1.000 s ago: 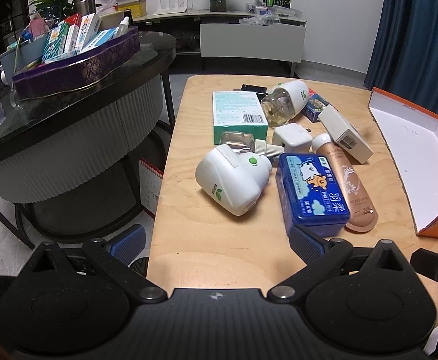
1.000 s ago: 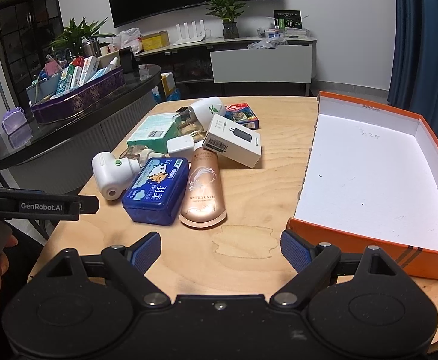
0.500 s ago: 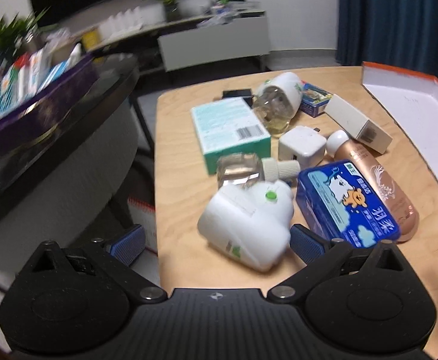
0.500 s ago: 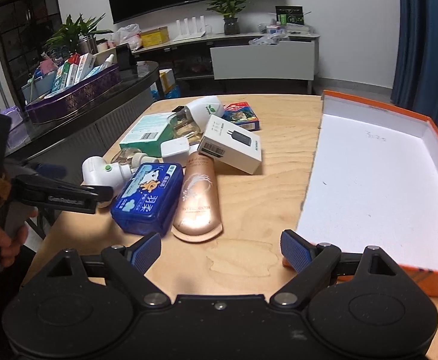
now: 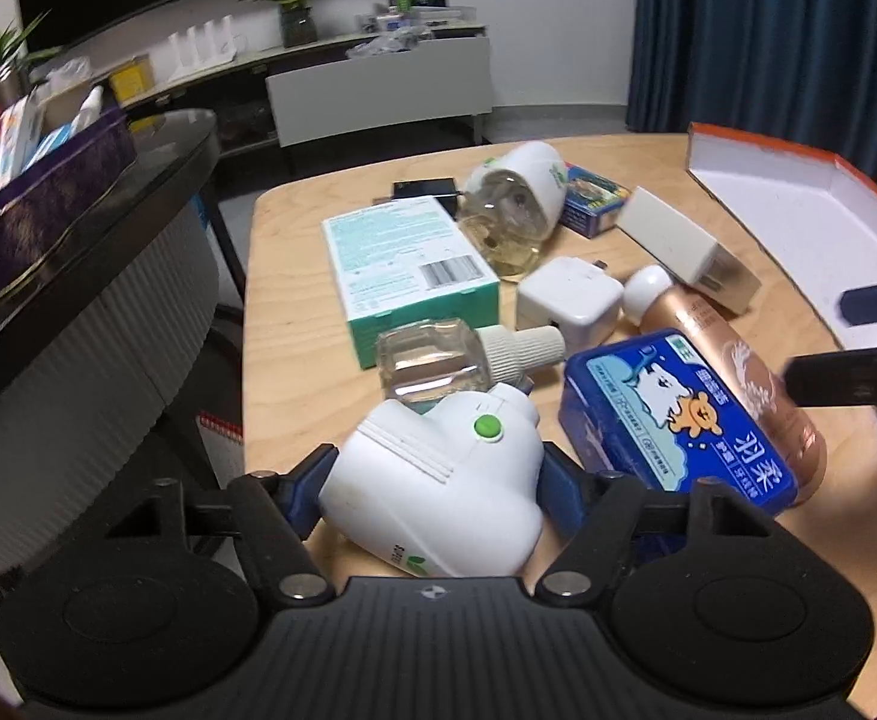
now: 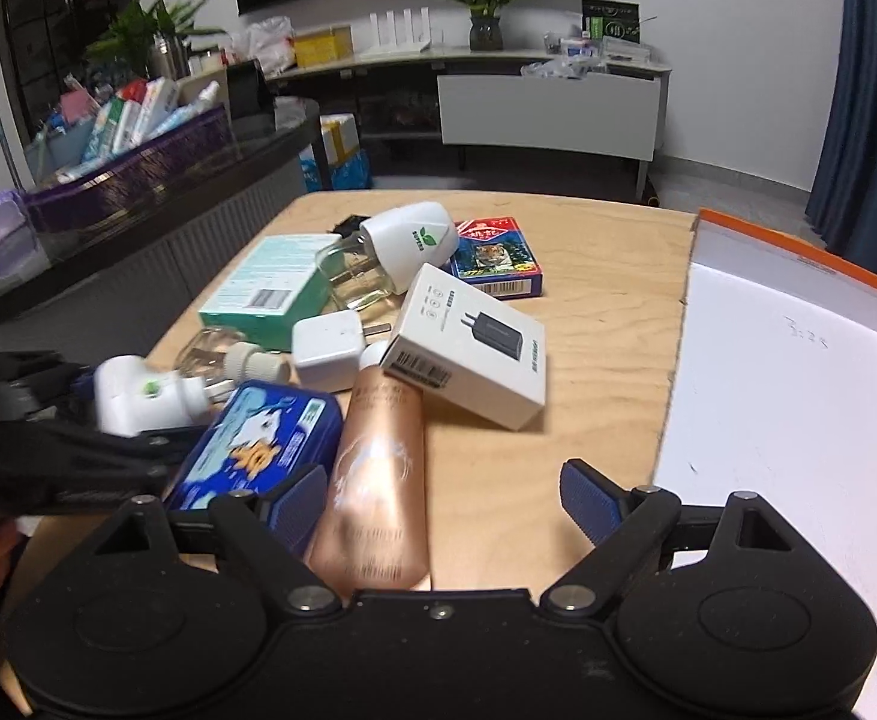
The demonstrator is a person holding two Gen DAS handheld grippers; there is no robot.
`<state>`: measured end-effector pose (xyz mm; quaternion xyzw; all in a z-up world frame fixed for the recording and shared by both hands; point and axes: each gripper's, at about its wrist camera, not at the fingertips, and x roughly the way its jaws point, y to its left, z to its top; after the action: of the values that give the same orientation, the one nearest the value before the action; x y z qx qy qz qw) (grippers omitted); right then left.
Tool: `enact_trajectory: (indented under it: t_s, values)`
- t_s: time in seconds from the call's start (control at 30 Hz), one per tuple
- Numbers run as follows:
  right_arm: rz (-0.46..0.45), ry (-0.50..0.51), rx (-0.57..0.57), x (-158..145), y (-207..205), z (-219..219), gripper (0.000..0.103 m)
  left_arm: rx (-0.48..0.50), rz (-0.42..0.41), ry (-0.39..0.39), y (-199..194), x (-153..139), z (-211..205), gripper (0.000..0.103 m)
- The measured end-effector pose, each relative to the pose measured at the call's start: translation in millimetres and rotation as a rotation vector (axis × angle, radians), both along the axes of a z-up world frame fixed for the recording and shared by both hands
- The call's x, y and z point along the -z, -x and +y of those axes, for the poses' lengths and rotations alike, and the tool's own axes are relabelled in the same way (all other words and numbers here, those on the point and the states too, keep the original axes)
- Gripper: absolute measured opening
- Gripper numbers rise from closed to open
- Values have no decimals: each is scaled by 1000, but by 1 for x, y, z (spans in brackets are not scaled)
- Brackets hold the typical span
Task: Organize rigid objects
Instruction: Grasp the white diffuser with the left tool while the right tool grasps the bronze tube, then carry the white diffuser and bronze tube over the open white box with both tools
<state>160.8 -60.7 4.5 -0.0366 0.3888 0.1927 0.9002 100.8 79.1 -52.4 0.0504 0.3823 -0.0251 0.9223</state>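
My left gripper (image 5: 435,486) is closing its jaws, and both blue pads touch the sides of the white plug-in vaporizer (image 5: 426,516) near the wooden table's (image 6: 606,276) left edge. Right beside it lies a blue tin (image 5: 678,426) with a bear picture. My right gripper (image 6: 441,504) is still wide but closing. A rose-gold tube (image 6: 378,468) lies between its fingers, close to the left pad; no pad presses on it. The open orange box (image 6: 798,390) with a white inside stands at the right.
Behind the tube lie a white charger box (image 6: 468,354), a white cube charger (image 6: 327,348), a clear refill bottle (image 5: 432,360), a green carton (image 6: 264,288), a second vaporizer (image 6: 402,240) and a card pack (image 6: 492,258). A dark counter (image 6: 138,204) stands left of the table.
The left gripper has moved in over the white vaporizer and its jaws have narrowed onto it. The right gripper has slid left, bringing the rose-gold tube between its fingers.
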Motion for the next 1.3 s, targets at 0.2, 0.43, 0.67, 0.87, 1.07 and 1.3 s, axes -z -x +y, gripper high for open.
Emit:
enact_trajectory:
  t_s: [0.2, 0.43, 0.67, 0.87, 1.07, 1.3]
  values:
    - [72, 9, -23, 16, -28, 22, 86, -54, -20, 75, 5, -7, 13, 72]
    - [24, 52, -52, 25, -31, 44, 48, -87, -32, 98, 2, -7, 18, 72]
    - [12, -21, -62, 3, -9, 21, 47, -118, -65, 140, 10, -22, 22, 72]
    - [-35, -132, -22, -39, 14, -26, 47, -77, -109, 154, 15, -47, -4, 72]
    - [-103, -110, 109, -65, 22, -85, 47, 22, -116, 213, 1, -74, -56, 72]
    - [-180, -95, 282, -102, 11, -163, 47, 189, -119, 246, -51, -107, -148, 72]
